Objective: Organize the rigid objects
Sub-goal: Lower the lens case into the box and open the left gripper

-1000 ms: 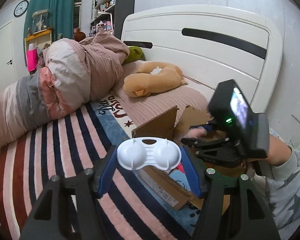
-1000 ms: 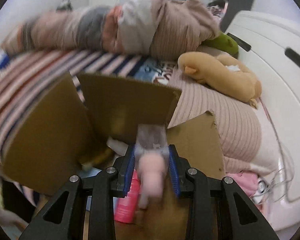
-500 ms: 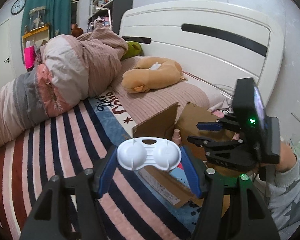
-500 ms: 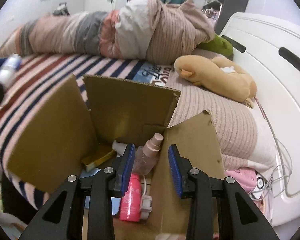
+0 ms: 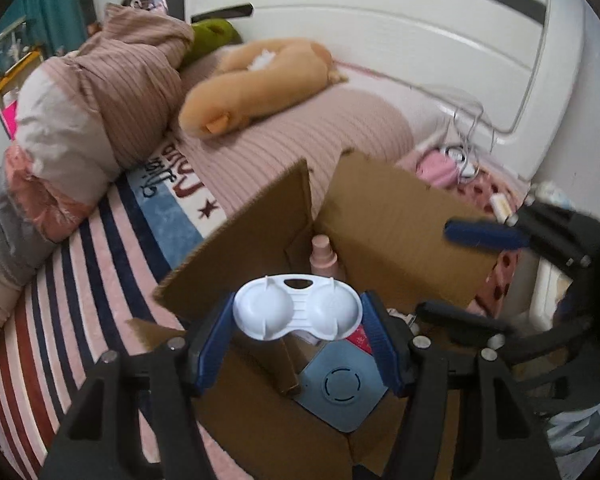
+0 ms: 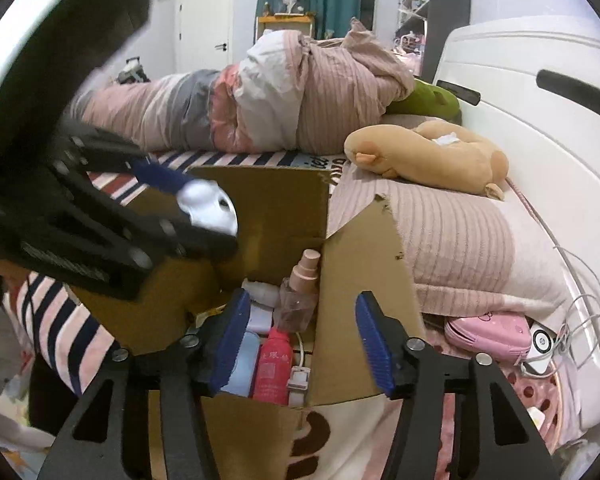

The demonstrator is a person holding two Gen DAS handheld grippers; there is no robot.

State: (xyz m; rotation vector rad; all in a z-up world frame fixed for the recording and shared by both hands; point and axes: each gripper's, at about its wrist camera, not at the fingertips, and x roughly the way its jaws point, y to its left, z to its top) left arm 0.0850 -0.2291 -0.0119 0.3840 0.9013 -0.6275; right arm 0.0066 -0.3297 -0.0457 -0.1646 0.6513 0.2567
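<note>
Bed carrying open box point(image 5: 380, 216); left tool point(image 5: 296, 346) is clamping white case point(image 5: 296, 312) by its ends: light, stiff, slick plastic; right tool point(image 6: 300, 340), jaws just parting, is holding nothing.

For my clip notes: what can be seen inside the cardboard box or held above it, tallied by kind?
Bottles: 2, a clear spray bottle with pink cap and a red bottle
White two-cup plastic case: 1, held in the left gripper
Grey-blue square device: 1
White strap buckle: 1
Total: 5 told apart; other white and yellow pieces in the cardboard box are unclear.
</note>
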